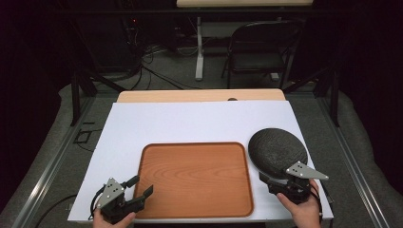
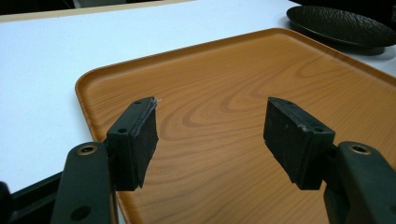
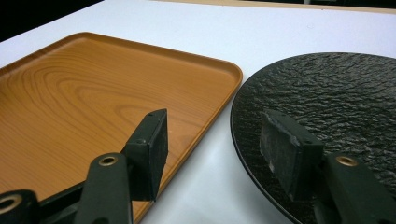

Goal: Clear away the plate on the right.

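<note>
A wooden tray (image 1: 195,178) lies in the middle of the white board, with nothing on it. To its right rests a round black textured plate (image 1: 277,149). My left gripper (image 1: 141,185) hovers open over the tray's near left corner; the left gripper view shows its jaws (image 2: 210,135) wide apart above the bare tray (image 2: 224,84), the plate (image 2: 341,25) far off. My right gripper (image 1: 278,178) is at the plate's near edge. In the right gripper view it stands open (image 3: 217,144), one jaw over the plate (image 3: 327,93), the other by the tray (image 3: 93,93) edge, nothing gripped.
The white board (image 1: 190,121) covers a wooden table whose far edge (image 1: 199,95) shows behind it. Beyond stand a folding chair (image 1: 261,52) and a white table leg (image 1: 199,47), with cables on the floor. Metal rails run along both sides.
</note>
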{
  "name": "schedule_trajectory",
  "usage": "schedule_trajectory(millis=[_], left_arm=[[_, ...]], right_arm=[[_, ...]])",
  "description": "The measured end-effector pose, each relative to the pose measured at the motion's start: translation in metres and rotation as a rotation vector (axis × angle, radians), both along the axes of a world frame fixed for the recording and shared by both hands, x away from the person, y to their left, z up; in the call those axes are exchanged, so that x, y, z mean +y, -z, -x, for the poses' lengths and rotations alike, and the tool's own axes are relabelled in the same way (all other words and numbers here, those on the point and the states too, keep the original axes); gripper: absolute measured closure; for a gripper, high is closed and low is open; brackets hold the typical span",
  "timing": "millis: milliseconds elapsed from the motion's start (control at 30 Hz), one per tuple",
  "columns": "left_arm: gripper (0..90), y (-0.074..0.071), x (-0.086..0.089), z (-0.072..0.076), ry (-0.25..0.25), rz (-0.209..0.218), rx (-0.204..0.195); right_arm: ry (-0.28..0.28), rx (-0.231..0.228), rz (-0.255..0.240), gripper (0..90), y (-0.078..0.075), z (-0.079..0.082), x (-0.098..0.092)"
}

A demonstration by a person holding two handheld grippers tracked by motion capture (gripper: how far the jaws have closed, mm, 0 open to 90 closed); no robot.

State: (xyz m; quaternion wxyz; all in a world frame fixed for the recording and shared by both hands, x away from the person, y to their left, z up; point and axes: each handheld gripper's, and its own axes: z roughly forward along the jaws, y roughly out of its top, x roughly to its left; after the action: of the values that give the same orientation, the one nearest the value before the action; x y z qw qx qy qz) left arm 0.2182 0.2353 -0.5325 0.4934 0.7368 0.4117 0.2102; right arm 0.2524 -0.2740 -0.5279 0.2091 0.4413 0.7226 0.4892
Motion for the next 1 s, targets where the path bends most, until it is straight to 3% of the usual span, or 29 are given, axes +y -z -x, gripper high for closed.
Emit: schedule_trajectory(millis=[367, 800, 1000], left_arm=[[34.5, 0.0, 0.0, -0.001, 0.001, 0.007, 0.017], [34.4, 0.0, 0.002, 0.001, -0.006, 0.013, 0.031], [34.4, 0.0, 0.002, 0.001, -0.009, 0.006, 0.04]], right_arm=[[0.009, -0.007, -0.027, 41.5, -0.002, 0.0, -0.004], [0.078, 0.023, -0.064, 40.8, -0.002, -0.008, -0.025], [0.138, 0.047, -0.04, 39.5, -0.014, -0.018, -0.04]])
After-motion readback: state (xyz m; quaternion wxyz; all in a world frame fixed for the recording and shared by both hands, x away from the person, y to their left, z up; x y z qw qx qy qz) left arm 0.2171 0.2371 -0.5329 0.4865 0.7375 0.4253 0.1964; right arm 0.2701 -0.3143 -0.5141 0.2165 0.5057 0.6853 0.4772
